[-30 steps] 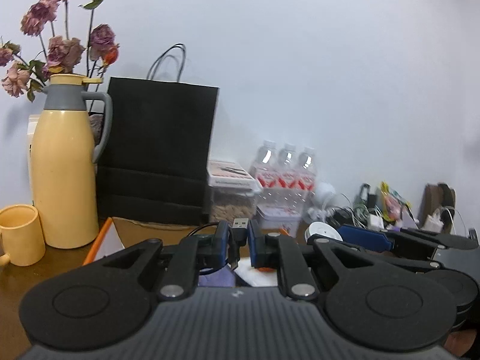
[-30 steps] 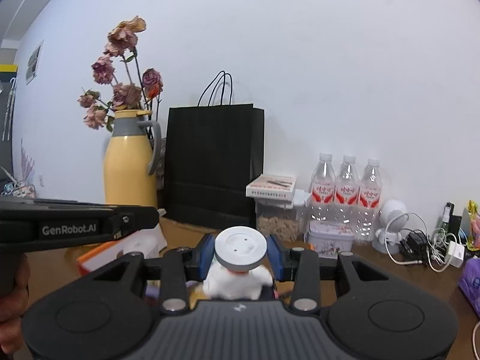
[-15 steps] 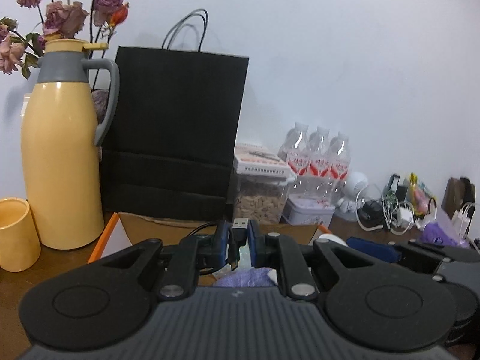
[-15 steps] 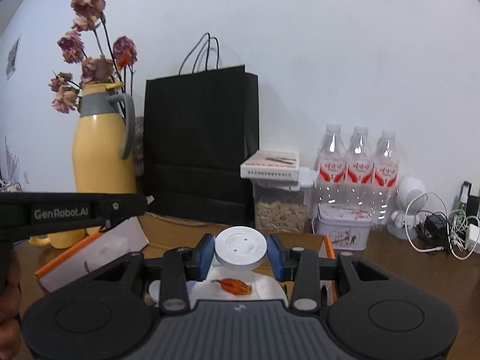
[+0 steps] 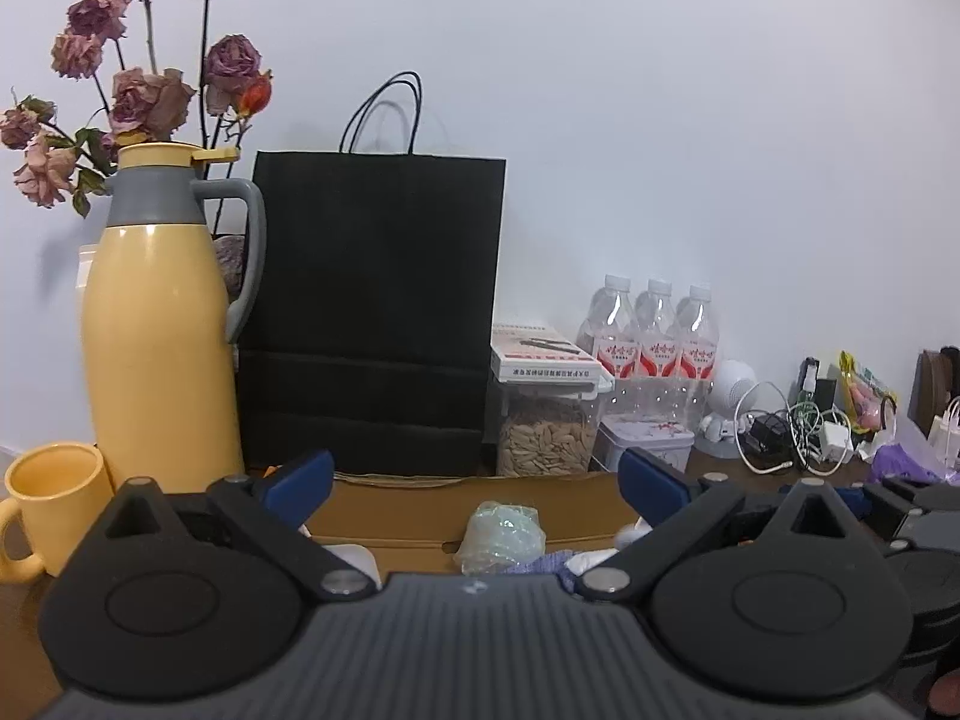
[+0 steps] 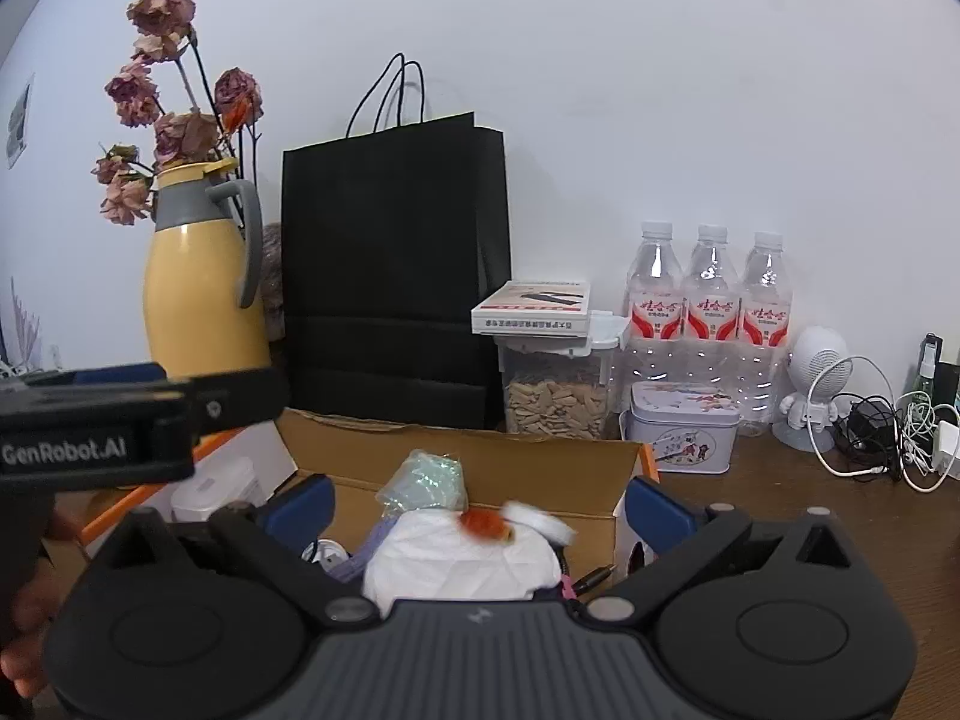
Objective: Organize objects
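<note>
Both claws now stand wide open and empty over the cardboard box (image 6: pixel 540 468), where half a second ago each was closed on something: the left claw (image 5: pixel 474 483) on a black USB cable, the right claw (image 6: pixel 480 498) on a white round disc. That disc (image 6: pixel 540 522) shows as a blurred white shape low in the middle of the right view, just past the orange scrap (image 6: pixel 483 525) on a white crumpled bag (image 6: pixel 456 564), so it looks freshly dropped into the box; the cable I cannot pick out for certain. A greenish plastic bundle (image 5: pixel 501 534) also sits inside, centre of the left view. I'd say two items have just been put away and both claws are free for the next pick. Beyond the box, on the wooden surface (image 6: pixel 810 510), a black paper bag (image 5: pixel 372 312) stands mid-frame, with the yellow flask (image 5: pixel 159 330) to its left and the water bottles (image 6: pixel 711 300) to the right.
</note>
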`<state>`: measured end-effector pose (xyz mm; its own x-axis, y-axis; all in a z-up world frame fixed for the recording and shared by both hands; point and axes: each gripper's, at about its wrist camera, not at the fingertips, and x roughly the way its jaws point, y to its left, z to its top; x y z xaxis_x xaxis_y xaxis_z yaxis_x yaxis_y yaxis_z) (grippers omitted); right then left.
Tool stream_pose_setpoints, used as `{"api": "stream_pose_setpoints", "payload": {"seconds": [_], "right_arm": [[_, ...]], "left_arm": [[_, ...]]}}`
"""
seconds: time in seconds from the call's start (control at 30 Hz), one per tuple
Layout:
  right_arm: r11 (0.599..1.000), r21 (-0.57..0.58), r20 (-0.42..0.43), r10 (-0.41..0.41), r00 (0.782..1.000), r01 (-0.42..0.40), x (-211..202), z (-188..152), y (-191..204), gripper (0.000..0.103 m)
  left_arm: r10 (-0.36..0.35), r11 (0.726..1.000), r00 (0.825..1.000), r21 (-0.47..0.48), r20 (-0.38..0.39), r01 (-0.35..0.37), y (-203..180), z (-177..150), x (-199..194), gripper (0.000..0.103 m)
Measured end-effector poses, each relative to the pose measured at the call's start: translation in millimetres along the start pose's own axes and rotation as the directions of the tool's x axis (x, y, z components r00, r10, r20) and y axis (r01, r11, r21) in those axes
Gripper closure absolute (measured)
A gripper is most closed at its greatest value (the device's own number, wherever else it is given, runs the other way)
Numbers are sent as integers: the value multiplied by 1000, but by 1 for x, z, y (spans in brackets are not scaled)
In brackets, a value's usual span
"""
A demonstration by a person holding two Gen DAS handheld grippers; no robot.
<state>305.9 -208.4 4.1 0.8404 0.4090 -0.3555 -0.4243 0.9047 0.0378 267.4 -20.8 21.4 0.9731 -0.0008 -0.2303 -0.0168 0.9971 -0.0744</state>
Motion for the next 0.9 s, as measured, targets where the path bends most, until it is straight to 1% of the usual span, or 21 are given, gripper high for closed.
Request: {"api": "stream_pose_setpoints", "payload": {"seconds": [0.13,0.4,0.57,0.7,0.8,0.9], "right_arm": [[1000,-2,6,-2,1000,2,-4,2,2,0],[1000,-6,47,-14,999,14,-30,6,6,0],[1000,15,47,-21,999,20,-58,4,10,0],[999,23,46,-23,999,22,-85,2,14,0],[999,30,42,-17,999,16,-104,-1,19,0],[999,27,30,-21,999,20,-121,-6,24,0]], "left_arm": [[19,1000,1000,-7,12,-19,1,3,-9,0],[26,999,1000,-37,-17,-26,10,2,-32,0],[14,998,999,-57,-44,-16,18,1,-59,0],[26,998,998,-59,-62,-30,24,0,-85,0],[33,997,995,-68,-98,-40,30,-4,-101,0],[46,997,991,-57,-129,-53,32,-7,-118,0]]}}
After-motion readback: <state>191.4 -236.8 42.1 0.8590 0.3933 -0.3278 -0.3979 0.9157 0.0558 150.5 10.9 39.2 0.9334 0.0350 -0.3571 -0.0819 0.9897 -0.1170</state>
